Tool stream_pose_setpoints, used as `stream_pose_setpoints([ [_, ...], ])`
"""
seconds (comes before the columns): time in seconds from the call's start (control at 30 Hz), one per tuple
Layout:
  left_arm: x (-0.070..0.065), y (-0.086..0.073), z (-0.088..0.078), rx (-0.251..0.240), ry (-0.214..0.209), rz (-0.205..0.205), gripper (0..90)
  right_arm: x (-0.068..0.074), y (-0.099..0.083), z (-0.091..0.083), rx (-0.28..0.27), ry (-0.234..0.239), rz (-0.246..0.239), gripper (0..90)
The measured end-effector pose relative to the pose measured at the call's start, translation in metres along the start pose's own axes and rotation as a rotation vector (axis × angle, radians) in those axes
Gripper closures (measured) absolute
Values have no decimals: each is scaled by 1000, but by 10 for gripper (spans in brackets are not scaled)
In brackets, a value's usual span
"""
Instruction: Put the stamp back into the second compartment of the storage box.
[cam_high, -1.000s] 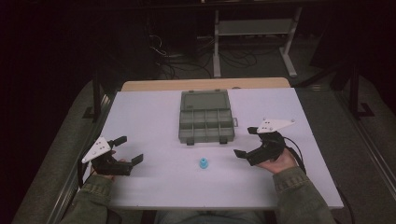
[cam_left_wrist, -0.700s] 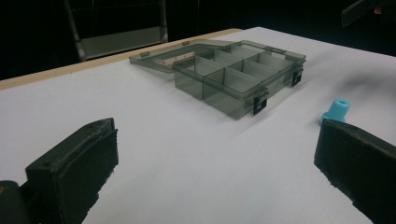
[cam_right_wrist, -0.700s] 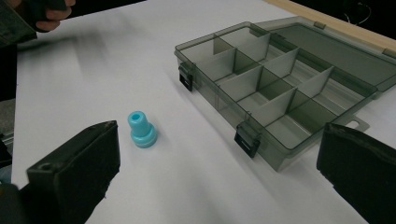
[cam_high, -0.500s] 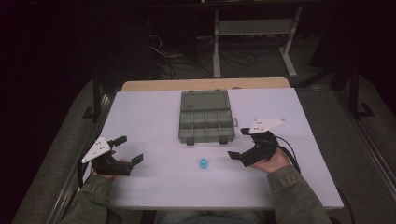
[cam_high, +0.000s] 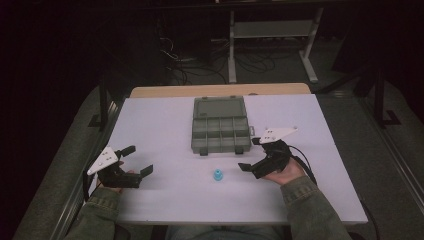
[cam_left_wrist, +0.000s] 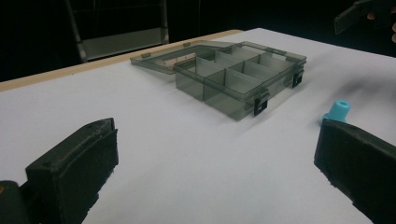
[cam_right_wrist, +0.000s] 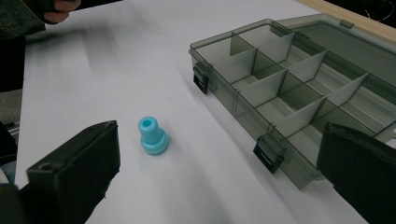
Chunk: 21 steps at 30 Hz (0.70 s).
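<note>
Two forearms in olive-green sleeves come in from the near edge of the high view, each hand holding a black two-jaw gripper. The left gripper (cam_high: 135, 161) sits low on the left, jaws spread wide and aimed rightward. The right gripper (cam_high: 251, 154) sits farther forward on the right, jaws also wide apart, aimed leftward, a grey three-cornered plate on top.
</note>
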<state>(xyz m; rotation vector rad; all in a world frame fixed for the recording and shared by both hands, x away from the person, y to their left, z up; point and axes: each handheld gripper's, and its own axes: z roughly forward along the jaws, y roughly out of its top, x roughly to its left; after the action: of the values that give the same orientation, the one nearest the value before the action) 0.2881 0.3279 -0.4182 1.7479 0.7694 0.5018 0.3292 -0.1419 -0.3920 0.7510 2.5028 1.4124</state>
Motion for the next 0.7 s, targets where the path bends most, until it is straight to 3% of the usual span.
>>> stream_pose_setpoints([
  [0.7,0,0,0,1,-1,3,0,7,8,21,46,34,-31,0],
])
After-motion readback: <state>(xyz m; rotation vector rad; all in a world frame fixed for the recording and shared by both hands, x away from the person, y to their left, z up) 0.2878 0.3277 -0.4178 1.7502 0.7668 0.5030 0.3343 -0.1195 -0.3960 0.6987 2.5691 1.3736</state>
